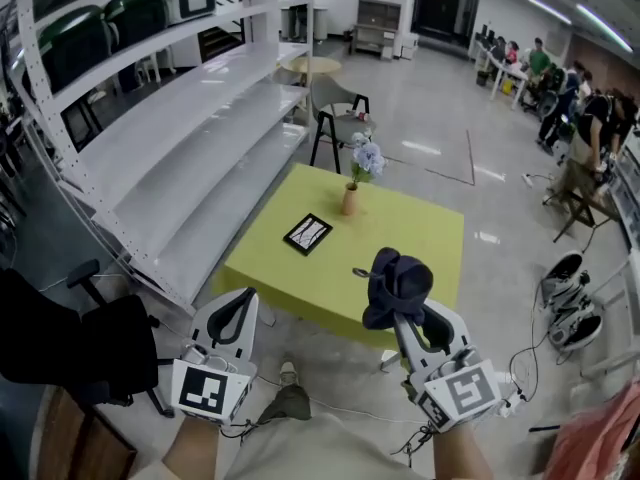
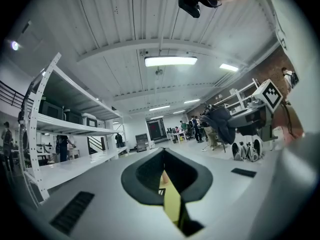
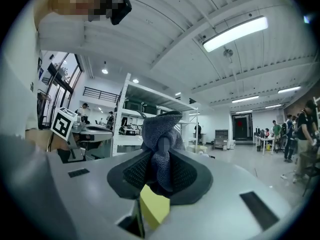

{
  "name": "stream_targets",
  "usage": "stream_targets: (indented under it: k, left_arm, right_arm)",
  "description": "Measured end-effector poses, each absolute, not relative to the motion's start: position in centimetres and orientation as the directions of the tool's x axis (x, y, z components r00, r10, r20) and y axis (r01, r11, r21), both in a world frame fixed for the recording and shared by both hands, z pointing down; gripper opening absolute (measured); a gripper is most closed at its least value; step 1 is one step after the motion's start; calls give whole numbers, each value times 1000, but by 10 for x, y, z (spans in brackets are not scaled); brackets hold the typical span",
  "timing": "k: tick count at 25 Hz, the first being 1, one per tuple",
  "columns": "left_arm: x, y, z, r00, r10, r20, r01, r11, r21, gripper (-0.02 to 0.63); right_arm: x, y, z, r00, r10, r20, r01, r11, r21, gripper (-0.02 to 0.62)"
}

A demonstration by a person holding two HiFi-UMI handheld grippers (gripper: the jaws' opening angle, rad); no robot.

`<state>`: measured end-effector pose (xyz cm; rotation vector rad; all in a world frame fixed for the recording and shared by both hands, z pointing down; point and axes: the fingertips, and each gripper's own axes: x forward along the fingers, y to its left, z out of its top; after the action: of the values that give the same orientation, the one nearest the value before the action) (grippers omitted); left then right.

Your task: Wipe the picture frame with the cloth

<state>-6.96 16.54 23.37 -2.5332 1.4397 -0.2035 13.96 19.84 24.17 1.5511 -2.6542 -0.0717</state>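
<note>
A black picture frame [image 1: 307,234] lies flat on the yellow-green table [image 1: 420,238]. Beside it stands a small vase of pale flowers [image 1: 350,200]. My right gripper [image 1: 401,306] hovers over the table's near edge, shut on a bunched dark blue cloth [image 1: 396,280] that sticks up out of its jaws. In the right gripper view the cloth [image 3: 161,134] fills the gap between the jaws. My left gripper [image 1: 232,320] hangs short of the table's near-left corner, its jaws shut with nothing between them. Through their slit in the left gripper view [image 2: 165,173], only a sliver of table shows.
A tall white shelving rack [image 1: 180,138] runs along the left side, close to the table. A dark chair [image 1: 335,118] stands behind the table and a black office chair [image 1: 90,338] at near left. Shoes [image 1: 568,288] lie on the floor at right. People stand at the far right.
</note>
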Motion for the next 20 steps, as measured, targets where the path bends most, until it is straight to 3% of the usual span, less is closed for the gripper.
stream_targets:
  k: [20]
  left_arm:
    - [-117,-68,261,615,-781,112,-764,-625,-161,8]
  right_arm:
    - [65,-30,267,-446,-880,163,-892,453,8,95]
